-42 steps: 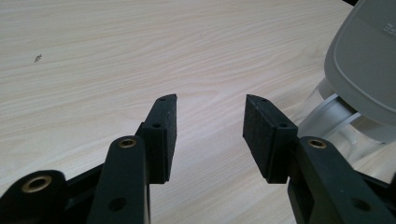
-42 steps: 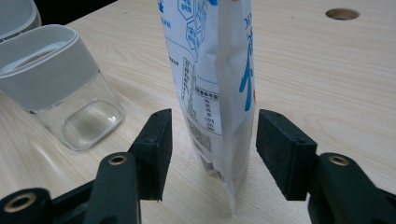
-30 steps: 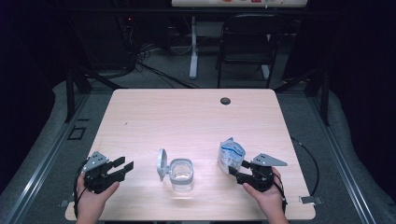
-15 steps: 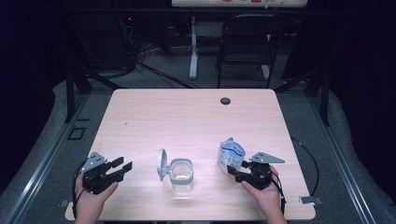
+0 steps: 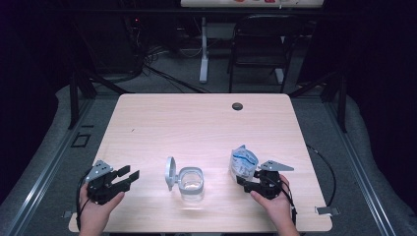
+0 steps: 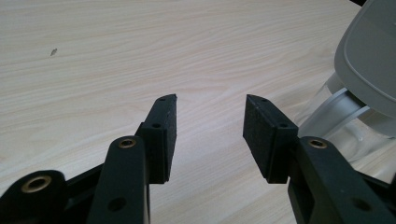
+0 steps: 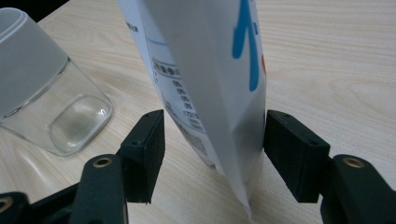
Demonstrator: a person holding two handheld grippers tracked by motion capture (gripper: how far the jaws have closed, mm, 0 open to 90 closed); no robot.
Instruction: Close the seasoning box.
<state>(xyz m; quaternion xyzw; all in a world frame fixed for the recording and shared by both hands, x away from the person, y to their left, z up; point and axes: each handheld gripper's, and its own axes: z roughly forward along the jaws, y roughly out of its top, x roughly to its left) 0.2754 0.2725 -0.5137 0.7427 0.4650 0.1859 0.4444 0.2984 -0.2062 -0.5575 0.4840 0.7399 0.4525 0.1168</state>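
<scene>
The pouch (image 7: pixel 210 84) is stood upright between the right gripper (image 7: pixel 212 149), whose jaws have just been opening, pads off it, apparently released. The left gripper (image 6: pixel 210 135) is held open, empty, beside the jar (image 6: pixel 369 84).

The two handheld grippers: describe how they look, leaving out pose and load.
The left gripper and the right gripper are both black, each with two jaws ending in flat rectangular black pads. Brass-coloured rivets sit in the jaw links. A grey three-cornered plate tops each body, and a black cable trails from each. The person's forearms are bare, with no sleeves in sight.
</scene>
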